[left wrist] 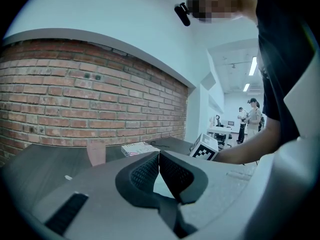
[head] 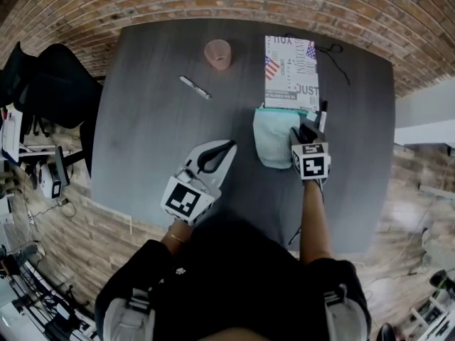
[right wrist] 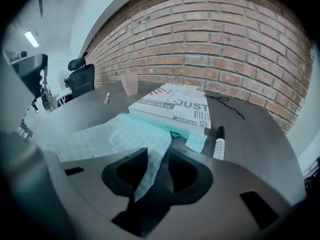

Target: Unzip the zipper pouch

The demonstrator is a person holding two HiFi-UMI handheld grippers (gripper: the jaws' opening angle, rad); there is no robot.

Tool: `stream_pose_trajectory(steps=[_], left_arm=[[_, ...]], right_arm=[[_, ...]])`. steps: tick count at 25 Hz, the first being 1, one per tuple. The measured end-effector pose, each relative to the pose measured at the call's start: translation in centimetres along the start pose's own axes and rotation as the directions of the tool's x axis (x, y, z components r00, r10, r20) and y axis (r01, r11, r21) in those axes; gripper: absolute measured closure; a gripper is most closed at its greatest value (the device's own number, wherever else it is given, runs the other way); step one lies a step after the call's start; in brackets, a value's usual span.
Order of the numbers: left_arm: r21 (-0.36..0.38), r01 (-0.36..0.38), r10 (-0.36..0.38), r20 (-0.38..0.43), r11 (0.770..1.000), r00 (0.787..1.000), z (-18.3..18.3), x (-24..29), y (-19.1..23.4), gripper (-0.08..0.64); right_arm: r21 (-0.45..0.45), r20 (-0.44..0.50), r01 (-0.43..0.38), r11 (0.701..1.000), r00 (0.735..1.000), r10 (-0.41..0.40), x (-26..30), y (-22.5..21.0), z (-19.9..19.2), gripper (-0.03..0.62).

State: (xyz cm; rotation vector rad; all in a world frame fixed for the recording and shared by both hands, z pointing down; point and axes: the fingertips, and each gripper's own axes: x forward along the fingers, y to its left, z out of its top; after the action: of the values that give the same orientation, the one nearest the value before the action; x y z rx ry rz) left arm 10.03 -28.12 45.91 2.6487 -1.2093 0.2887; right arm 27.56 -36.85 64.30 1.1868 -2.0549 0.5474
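Overhead, the right claw covers the right edge of the teal zipper pouch, and the zipper cannot be made out. The left claw lies just left of the pouch, its forearm angled inward. Along the left claw, the jaws are pressed together and empty, hiding all but a teal sliver. Along the right claw, which is tipped downward, the jaws stand wide. The pouch's corner lies loose between them, and the rest spreads ahead and leftward.

The dark grey table carries a pink cup near its far edge, with a white pen lying left of it. Toward the far right corner lie a printed book and a thin black cord. A mint-green pouch touches the book's near end, and a black marker lies just beside it.
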Motion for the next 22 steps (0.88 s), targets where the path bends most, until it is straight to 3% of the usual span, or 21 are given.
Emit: stream_pose_trajectory(steps=[7, 10, 17, 22], left_arm=[[0.012, -0.031, 0.031, -0.006, 0.999, 1.0, -0.1, -0.9, 0.0, 0.555], [0.007, -0.045, 0.045, -0.003, 0.999, 0.999, 0.1, -1.3, 0.0, 0.555], [0.059, -0.09, 0.09, 0.003, 0.994, 0.996, 0.7, -3.0, 0.2, 0.555], [0.048, -0.09, 0.088, 0.048, 0.995, 0.995, 1.4, -5.0, 0.0, 0.555]], right_arm=[[0.002, 0.011, -0.031, 1.0, 0.999, 0.031, 0.2, 0.6, 0.1, 0.511], [-0.009, 0.027, -0.039, 0.999, 0.999, 0.039, 0.1, 1.0, 0.2, 0.578], [-0.052, 0.121, -0.062, 0.997, 0.99, 0.068, -2.6, 2.8, 1.9, 0.586], [-0.121, 0.237, -0.106, 0.987, 0.963, 0.132, -6.1, 5.7, 4.4, 0.587]])
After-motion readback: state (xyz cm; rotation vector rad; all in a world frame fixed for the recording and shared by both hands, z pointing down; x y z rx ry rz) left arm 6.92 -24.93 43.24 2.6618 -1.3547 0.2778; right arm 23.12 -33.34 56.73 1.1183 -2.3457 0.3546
